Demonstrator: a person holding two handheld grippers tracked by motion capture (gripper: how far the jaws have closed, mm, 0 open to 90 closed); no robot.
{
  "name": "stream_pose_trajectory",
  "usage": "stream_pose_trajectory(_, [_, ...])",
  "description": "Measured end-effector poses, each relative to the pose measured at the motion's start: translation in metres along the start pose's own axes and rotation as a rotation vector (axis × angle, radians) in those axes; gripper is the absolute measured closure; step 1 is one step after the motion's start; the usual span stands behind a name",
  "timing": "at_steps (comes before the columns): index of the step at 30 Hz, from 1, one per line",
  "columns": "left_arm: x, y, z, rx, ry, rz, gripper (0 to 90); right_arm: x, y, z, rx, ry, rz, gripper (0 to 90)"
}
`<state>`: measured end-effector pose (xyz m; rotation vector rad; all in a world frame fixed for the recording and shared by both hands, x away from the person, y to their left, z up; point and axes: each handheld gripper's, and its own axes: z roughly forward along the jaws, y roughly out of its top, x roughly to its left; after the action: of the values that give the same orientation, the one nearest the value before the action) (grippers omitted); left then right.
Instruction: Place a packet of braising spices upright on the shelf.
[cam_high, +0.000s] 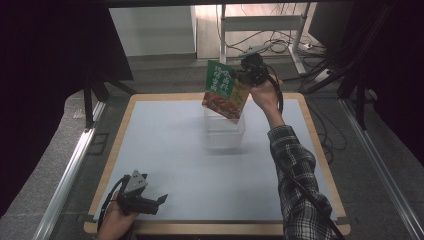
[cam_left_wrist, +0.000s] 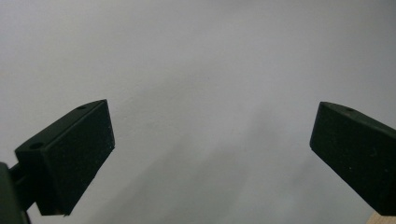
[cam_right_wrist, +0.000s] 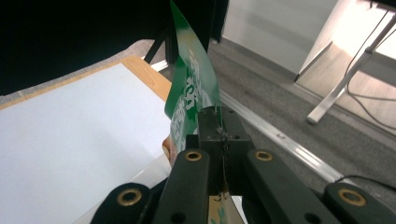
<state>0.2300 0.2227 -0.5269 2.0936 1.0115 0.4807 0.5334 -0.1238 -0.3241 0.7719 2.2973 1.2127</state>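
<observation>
From above, the right gripper (cam_high: 243, 76) holds a green food packet (cam_high: 225, 90) in the air over the clear plastic container (cam_high: 224, 131) at the far middle of the white table (cam_high: 165, 150); the packet's lower corner hangs just at the container's mouth. The left gripper (cam_high: 150, 202) rests idle at the near edge.

Along the left gripper (cam_left_wrist: 212, 154), the jaws stand wide apart over bare table.

Along the right gripper (cam_right_wrist: 219, 135), the jaws are pinched tight on the packet (cam_right_wrist: 191, 88) edge (it bows upward). I'd judge this the lowering step: next, ease it straight down inside, then let go.
</observation>
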Motion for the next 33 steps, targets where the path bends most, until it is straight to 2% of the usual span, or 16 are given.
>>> stream_pose_trajectory(4, [0.0,0.0,0.0,0.001,0.0,0.001,0.0,0.002,-0.001,0.005,0.035,-0.009,-0.017,88.6])
stream_pose_trajectory(7, [0.0,0.0,0.0,0.0,0.0,-0.001,0.0,0.002,-0.004,0.012,0.049,-0.008,0.002,88.2])
stream_pose_trajectory(9, [0.0,0.0,0.0,0.002,0.0,0.005,0.0,0.002,-0.009,0.023,0.11,-0.007,-0.005,87.3])
stream_pose_trajectory(11, [0.0,0.0,0.0,0.005,0.001,0.008,0.0,0.008,-0.012,0.027,0.102,-0.023,-0.021,86.6])
stream_pose_trajectory(13, [-0.001,0.0,0.0,0.003,0.001,0.006,0.0,0.009,-0.012,0.028,0.098,-0.019,-0.02,85.8])
stream_pose_trajectory(15, [-0.001,0.0,0.0,0.003,0.001,0.006,0.0,0.009,-0.014,0.032,0.104,-0.027,-0.025,77.6])
stream_pose_trajectory(18, [-0.001,0.0,0.0,0.005,0.001,0.009,0.0,0.008,-0.016,0.034,0.117,-0.038,-0.012,70.9])
stream_pose_trajectory(20, [-0.001,0.0,0.0,0.005,0.002,0.011,0.0,0.005,-0.02,0.031,0.078,-0.015,0.038,64.4])
stream_pose_trajectory(23, [-0.001,0.0,0.0,0.006,0.002,0.013,0.0,0.004,-0.022,0.029,0.063,-0.014,0.056,59.3])
stream_pose_trajectory(26, [-0.001,0.0,0.001,0.005,0.002,0.011,0.0,0.003,-0.023,0.026,0.056,-0.03,0.052,50.8])
stream_pose_trajectory(33, [-0.001,0.0,0.001,0.005,0.002,0.009,0.0,0.0,-0.024,0.023,0.037,-0.034,0.062,40.4])
